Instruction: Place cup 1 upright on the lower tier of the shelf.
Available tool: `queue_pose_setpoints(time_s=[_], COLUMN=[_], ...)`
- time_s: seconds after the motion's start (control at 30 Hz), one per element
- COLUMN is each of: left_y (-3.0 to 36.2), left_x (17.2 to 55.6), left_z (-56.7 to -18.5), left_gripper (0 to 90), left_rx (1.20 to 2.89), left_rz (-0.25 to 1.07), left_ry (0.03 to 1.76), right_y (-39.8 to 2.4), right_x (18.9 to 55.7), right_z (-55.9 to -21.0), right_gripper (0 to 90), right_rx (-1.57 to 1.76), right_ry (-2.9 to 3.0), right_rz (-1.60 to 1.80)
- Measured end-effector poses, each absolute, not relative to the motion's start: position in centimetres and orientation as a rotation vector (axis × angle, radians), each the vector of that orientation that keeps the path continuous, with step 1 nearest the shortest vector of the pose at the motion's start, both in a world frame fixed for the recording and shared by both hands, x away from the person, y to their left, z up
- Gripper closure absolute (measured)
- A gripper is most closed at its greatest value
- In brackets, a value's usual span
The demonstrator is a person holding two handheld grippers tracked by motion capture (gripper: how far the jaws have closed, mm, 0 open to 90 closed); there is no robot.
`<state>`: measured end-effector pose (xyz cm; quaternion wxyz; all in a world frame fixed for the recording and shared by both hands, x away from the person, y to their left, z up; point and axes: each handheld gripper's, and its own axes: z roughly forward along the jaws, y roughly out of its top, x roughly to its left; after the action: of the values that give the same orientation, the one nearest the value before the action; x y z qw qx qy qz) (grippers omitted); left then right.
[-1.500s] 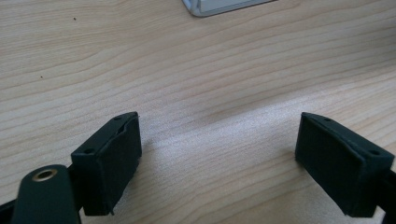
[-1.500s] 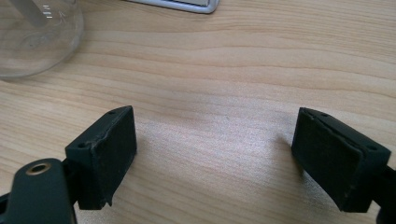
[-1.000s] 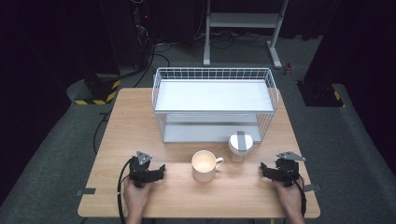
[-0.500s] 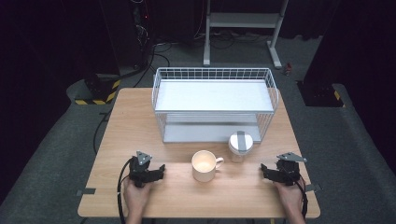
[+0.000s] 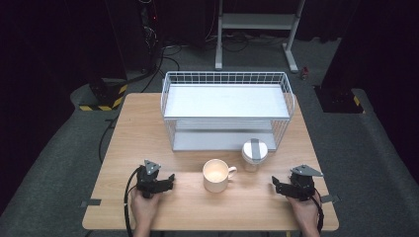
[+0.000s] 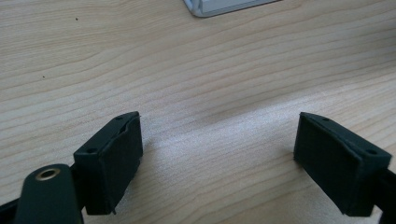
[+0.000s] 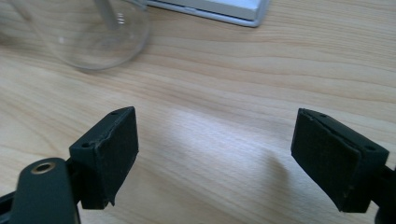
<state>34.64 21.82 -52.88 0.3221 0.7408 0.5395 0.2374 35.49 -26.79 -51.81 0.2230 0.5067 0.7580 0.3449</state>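
Note:
A cream mug (image 5: 216,175) with its handle to the right stands at the front middle of the wooden table (image 5: 143,133). Just right of it is a clear glass cup (image 5: 254,154) with a white lid and grey tab; its base shows as clear glass (image 7: 88,35) at the top left of the right gripper view. My left gripper (image 5: 170,178) rests low on the table left of the mug, open (image 6: 219,163) over bare wood. At the front right my right gripper (image 5: 274,184) is likewise open (image 7: 215,161), nothing between its jaws.
A white wire rack (image 5: 226,109) with two shelves stands at the back middle of the table; its lower shelf's corner (image 6: 224,5) and edge (image 7: 219,10) appear in the gripper views. Cables and a metal stand (image 5: 257,29) are on the floor behind.

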Motion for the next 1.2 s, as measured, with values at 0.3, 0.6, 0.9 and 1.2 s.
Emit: queue_pose_setpoints(time_s=[0.3, 0.6, 0.9, 1.2], left_y=[21.8, 21.8, 21.9, 21.9], left_x=[34.6, 34.6, 34.6, 34.7], left_z=[-52.9, -52.9, -52.8, -52.9], left_gripper=[15.8, 15.8, 15.8, 15.8], left_rx=[1.947, 1.947, 1.952, 1.950], left_rz=[0.623, 0.624, 0.623, 0.626], left_ry=[1.415, 1.416, 1.416, 1.415], right_y=[-25.4, -23.7, -22.2, -21.3], right_x=[34.7, 34.6, 35.5, 36.6], right_z=[-51.5, -51.2, -50.8, -50.5], right_gripper=[14.9, 14.6, 14.0, 13.6], right_rx=[1.347, 1.304, 1.271, 1.265], right_ry=[2.121, 2.159, 2.174, 2.178], right_rz=[1.014, 1.076, 1.112, 1.115])
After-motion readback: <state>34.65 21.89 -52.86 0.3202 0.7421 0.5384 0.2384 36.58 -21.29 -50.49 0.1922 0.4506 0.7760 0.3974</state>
